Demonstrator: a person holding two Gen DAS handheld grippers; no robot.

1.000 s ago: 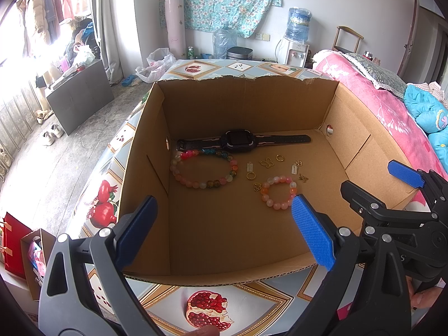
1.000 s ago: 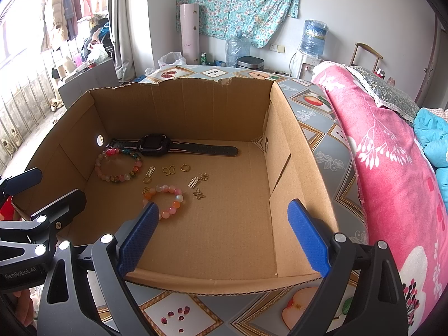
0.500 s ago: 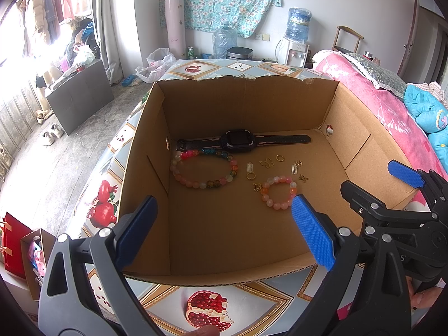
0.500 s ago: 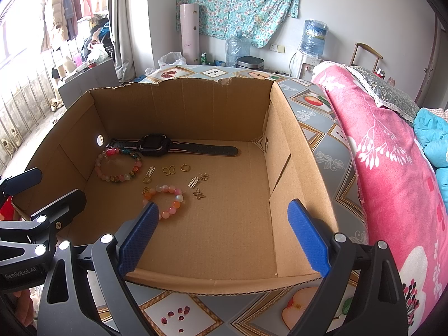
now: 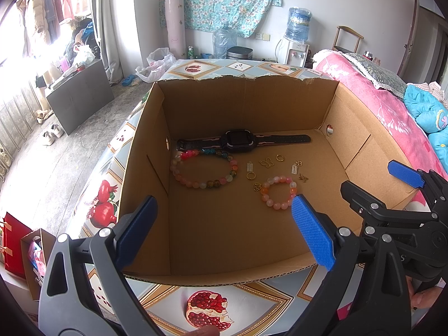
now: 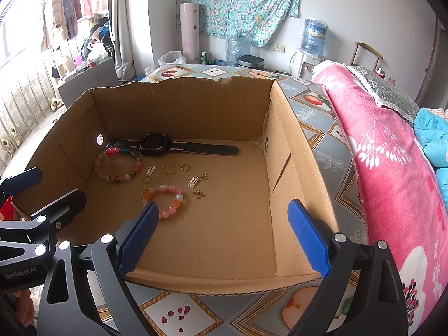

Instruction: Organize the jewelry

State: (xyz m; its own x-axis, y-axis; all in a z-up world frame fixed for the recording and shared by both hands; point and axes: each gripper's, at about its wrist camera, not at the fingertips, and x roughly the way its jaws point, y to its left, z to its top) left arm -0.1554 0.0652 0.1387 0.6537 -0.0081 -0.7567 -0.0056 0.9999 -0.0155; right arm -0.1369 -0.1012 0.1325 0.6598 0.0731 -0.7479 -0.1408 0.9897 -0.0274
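An open cardboard box [image 5: 252, 103] [image 6: 182, 106] lies on a table. On its floor lie a black watch [image 5: 239, 140] [image 6: 156, 145], a large multicoloured bead bracelet [image 5: 204, 169] [image 6: 117, 165], a small pink-orange bead bracelet [image 5: 277, 191] [image 6: 165, 198] and several small gold charms and rings [image 5: 266, 163] [image 6: 169, 169]. My left gripper [image 5: 224, 224] is open and empty over the box's near edge. My right gripper [image 6: 221, 229] is open and empty, also at the near edge; it shows at the right of the left wrist view [image 5: 406, 173].
The table [image 5: 240, 302] [image 6: 207, 313] has a fruit-patterned cloth. A bed with a pink blanket [image 6: 392, 168] runs along the right. A dark cabinet [image 5: 78, 95] and shoes are on the floor at left. A water dispenser [image 5: 296, 42] is at the far wall.
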